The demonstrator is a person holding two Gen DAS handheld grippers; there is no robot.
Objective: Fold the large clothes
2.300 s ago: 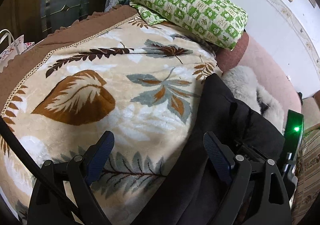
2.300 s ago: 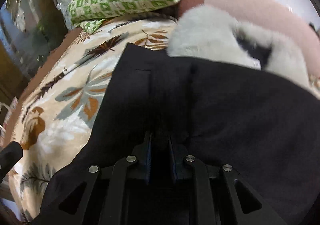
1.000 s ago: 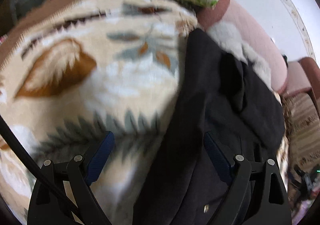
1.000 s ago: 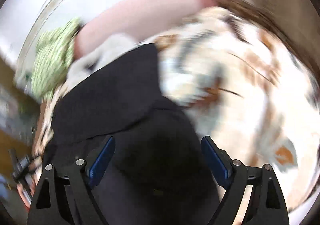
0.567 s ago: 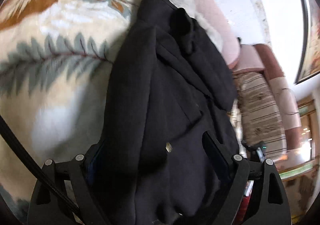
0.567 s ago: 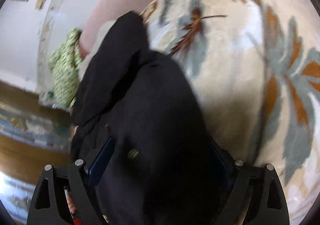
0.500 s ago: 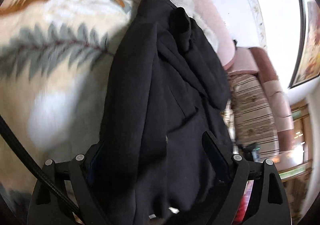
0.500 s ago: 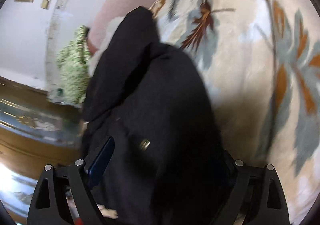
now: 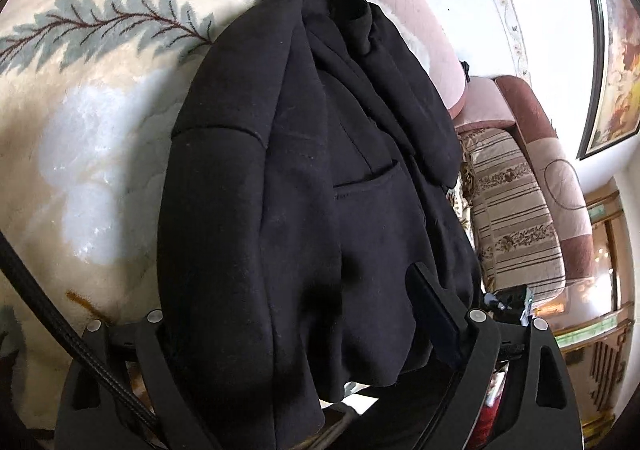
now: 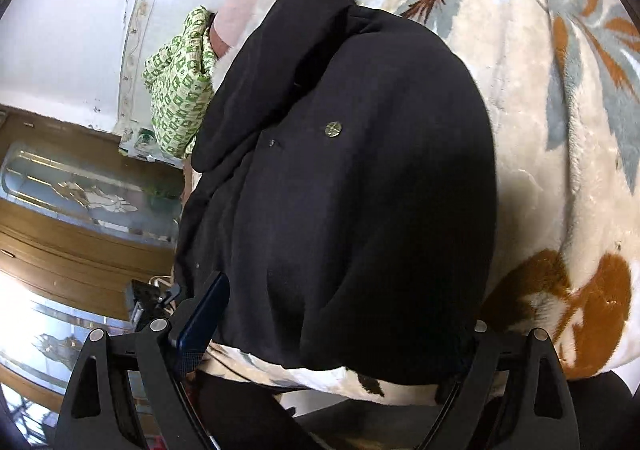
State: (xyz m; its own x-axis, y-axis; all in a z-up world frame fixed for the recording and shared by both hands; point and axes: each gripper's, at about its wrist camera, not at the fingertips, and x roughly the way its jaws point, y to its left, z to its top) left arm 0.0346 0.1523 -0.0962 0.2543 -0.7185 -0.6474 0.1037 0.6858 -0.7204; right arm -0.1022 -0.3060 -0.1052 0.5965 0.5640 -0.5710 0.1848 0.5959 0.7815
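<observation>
Black coat (image 9: pixel 304 186): laid on the leaf-print blanket (image 9: pixel 80 98), long axis running away from both grippers, near hem at the blanket's front edge. Left gripper (image 9: pixel 296 314) and right gripper (image 10: pixel 340 314): jaws spread wide, hem bunched between them, not clamped.

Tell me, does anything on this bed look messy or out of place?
The black coat is the odd one: bunched lengthwise on the leaf-print blanket, one fold flopped loosely across its upper part and its lower edge hanging past the blanket's edge. Nothing looks torn or spilled.
</observation>
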